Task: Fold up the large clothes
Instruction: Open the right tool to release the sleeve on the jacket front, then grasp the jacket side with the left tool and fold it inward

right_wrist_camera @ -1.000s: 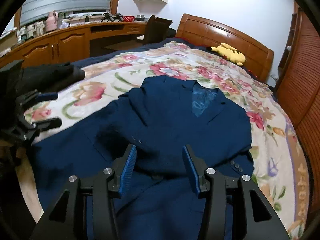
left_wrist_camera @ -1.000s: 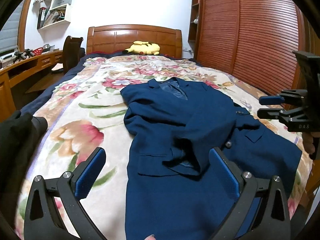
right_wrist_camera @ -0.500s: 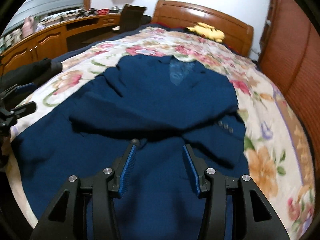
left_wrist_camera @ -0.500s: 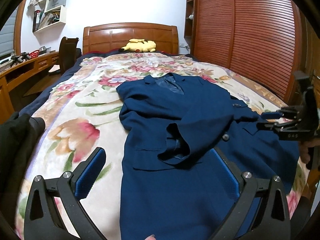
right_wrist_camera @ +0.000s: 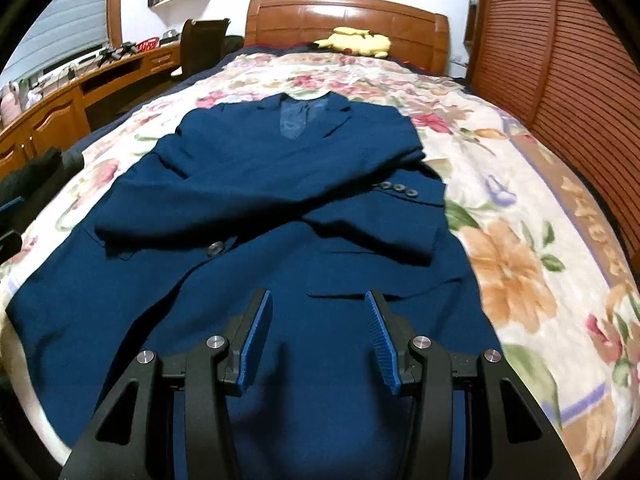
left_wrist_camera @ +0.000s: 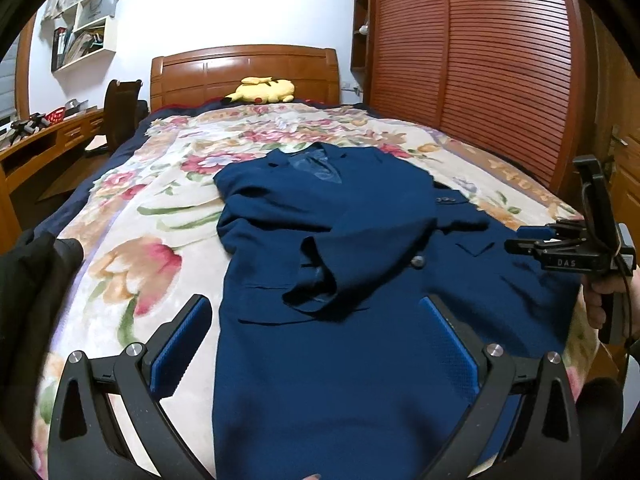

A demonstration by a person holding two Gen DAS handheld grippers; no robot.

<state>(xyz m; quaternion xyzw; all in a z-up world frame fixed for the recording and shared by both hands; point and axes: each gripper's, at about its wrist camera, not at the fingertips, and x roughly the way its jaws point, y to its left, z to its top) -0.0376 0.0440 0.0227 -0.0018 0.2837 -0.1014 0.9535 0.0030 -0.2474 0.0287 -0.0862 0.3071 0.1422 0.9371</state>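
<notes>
A dark blue suit jacket (left_wrist_camera: 344, 248) lies face up on the bed, collar toward the headboard, both sleeves folded across the chest. It also shows in the right wrist view (right_wrist_camera: 280, 208). My left gripper (left_wrist_camera: 316, 344) is wide open and empty above the jacket's lower left hem. My right gripper (right_wrist_camera: 318, 336) is open and empty above the lower right hem. The right gripper also shows from the side in the left wrist view (left_wrist_camera: 560, 244), held over the jacket's right edge.
A floral blanket (left_wrist_camera: 152, 220) covers the bed. A yellow plush toy (left_wrist_camera: 262, 90) lies by the wooden headboard (right_wrist_camera: 344, 12). A black garment (left_wrist_camera: 28, 280) sits at the bed's left edge. A desk and chair (left_wrist_camera: 120, 112) stand left, a slatted wardrobe (left_wrist_camera: 480, 60) right.
Both grippers have pulled back toward the foot of the bed and off the sleeves. The right gripper swung to face the headboard. The jacket lies still with its sleeves crossed.
</notes>
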